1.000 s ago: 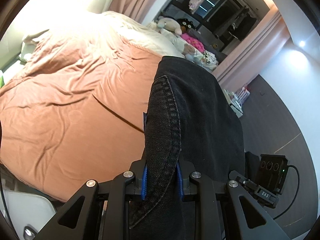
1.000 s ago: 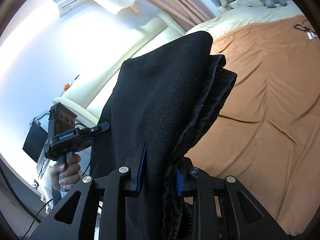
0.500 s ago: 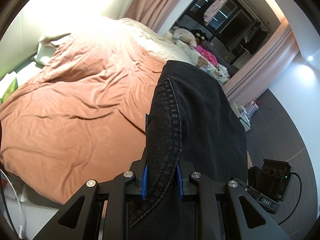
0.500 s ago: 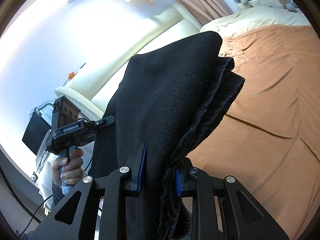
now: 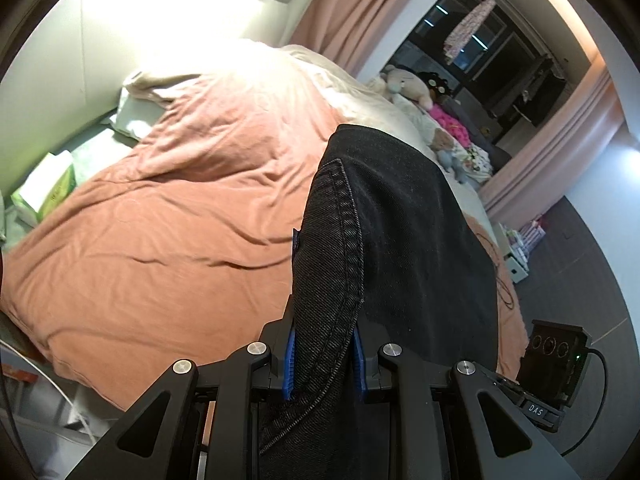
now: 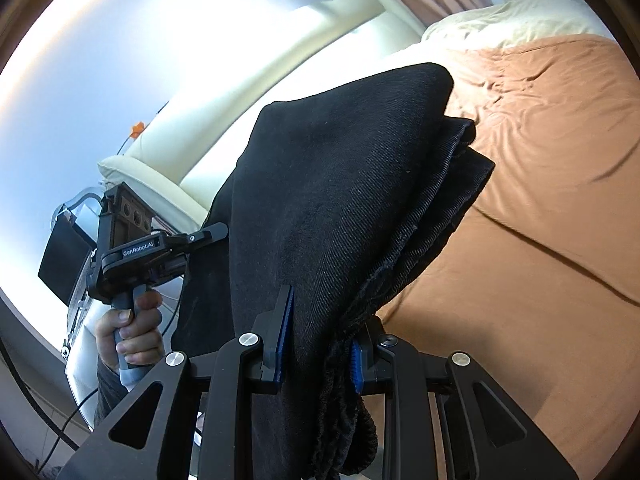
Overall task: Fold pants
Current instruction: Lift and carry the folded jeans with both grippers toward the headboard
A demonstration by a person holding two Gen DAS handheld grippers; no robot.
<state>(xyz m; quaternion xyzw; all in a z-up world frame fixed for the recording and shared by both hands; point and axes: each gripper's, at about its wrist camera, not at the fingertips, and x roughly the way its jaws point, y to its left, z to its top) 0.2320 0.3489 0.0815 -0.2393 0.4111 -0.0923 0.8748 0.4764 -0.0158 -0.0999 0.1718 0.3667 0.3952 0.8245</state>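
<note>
The black denim pants (image 5: 392,248) hang between both grippers, held up in the air above the bed. My left gripper (image 5: 324,360) is shut on a stitched seam edge of the pants. My right gripper (image 6: 318,356) is shut on a bunch of several layers of the pants (image 6: 340,200), which drape over it and hide what lies behind. In the right wrist view the left gripper (image 6: 160,248) and the hand on its handle show at the left, beside the cloth. In the left wrist view the right gripper's body (image 5: 556,364) shows at the lower right.
The bed with a rumpled orange-brown cover (image 5: 160,240) lies below and ahead; it also shows in the right wrist view (image 6: 540,240). Stuffed toys (image 5: 412,84) sit at its far end. A cream headboard (image 6: 280,80), pink curtains (image 5: 560,140) and dark floor (image 5: 580,260) surround it.
Both grippers have lifted and tilted with the pants still held. The bed has slid lower and to the right in both views; more of the wall and headboard shows.
</note>
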